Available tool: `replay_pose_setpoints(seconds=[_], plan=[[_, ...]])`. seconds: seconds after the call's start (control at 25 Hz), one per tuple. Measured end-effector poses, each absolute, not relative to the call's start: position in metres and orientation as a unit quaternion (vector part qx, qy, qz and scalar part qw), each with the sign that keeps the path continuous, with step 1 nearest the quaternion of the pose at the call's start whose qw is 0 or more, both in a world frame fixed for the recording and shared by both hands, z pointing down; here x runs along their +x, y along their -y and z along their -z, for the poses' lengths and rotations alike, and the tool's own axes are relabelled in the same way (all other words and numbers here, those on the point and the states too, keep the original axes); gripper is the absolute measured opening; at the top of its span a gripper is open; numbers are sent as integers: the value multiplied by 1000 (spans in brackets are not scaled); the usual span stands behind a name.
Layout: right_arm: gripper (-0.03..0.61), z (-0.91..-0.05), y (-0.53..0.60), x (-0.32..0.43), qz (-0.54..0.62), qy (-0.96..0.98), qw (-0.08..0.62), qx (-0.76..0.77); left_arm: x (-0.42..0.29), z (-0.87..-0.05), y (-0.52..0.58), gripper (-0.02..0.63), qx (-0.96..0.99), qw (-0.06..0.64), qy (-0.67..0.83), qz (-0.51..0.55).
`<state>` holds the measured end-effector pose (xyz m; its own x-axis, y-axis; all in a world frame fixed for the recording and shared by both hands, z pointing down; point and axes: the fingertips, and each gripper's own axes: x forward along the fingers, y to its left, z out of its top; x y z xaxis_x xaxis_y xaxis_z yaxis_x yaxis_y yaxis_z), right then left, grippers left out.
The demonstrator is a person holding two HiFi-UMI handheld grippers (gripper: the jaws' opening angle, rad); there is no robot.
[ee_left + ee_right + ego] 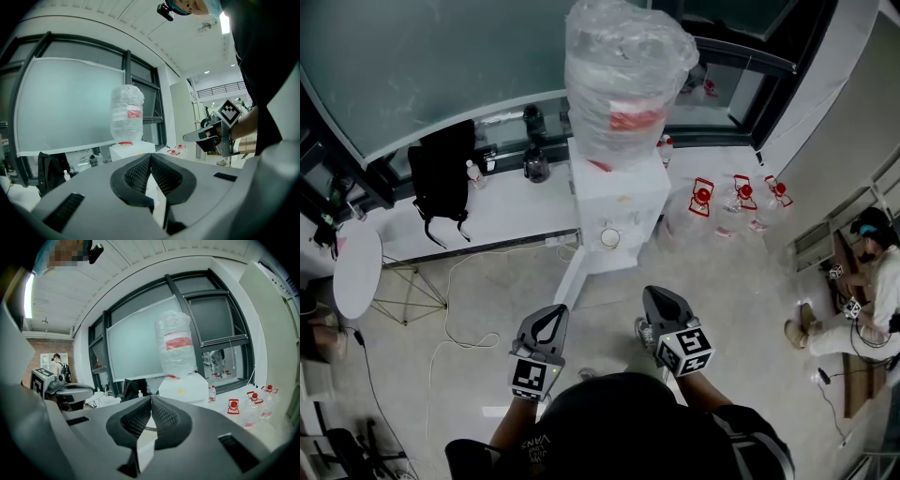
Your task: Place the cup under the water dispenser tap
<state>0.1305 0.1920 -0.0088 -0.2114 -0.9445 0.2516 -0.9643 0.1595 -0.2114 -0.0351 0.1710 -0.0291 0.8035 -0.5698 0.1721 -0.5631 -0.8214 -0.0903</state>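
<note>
The white water dispenser (619, 199) stands ahead of me, topped by a large bottle wrapped in clear plastic (623, 80). A small round cup (609, 238) sits in its front recess, seen from above. My left gripper (550, 317) and right gripper (664, 298) hover side by side above the floor, short of the dispenser. Both are shut and empty. In the left gripper view the dispenser (129, 147) lies beyond the closed gripper (151, 155), and the right gripper (194, 137) shows at the right. In the right gripper view the dispenser (185, 387) is past the closed gripper (151, 399).
A black backpack (442, 173) and dark bottles (534, 164) rest on the white window ledge (516, 214). Clear jugs with red handles (736, 199) stand on the floor at right. A round white table (356, 267), loose cables (455, 314) and a seated person (862, 309) flank the floor.
</note>
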Motion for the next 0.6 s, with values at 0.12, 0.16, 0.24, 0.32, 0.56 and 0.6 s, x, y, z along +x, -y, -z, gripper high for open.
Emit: replay_pose_setpoints(seconds=[0.12, 0.16, 0.24, 0.32, 0.56, 0.6], plan=[[43, 11, -192, 128, -162, 763, 28, 626, -37, 33, -172, 20, -949, 24, -301, 95], [43, 12, -192, 127, -161, 764, 28, 624, -37, 33, -173, 20, -948, 26, -301, 95], [43, 13, -193, 124, -160, 767, 29, 621, -36, 33, -176, 20, -948, 25, -302, 93], [43, 13, -195, 120, -160, 770, 30, 617, -36, 32, -181, 20, -949, 20, -303, 91], [43, 10, -198, 112, -160, 778, 32, 606, -33, 27, -188, 20, -949, 17, -301, 91], [43, 10, -200, 111, -159, 779, 33, 605, -33, 26, -190, 20, -949, 16, -301, 91]])
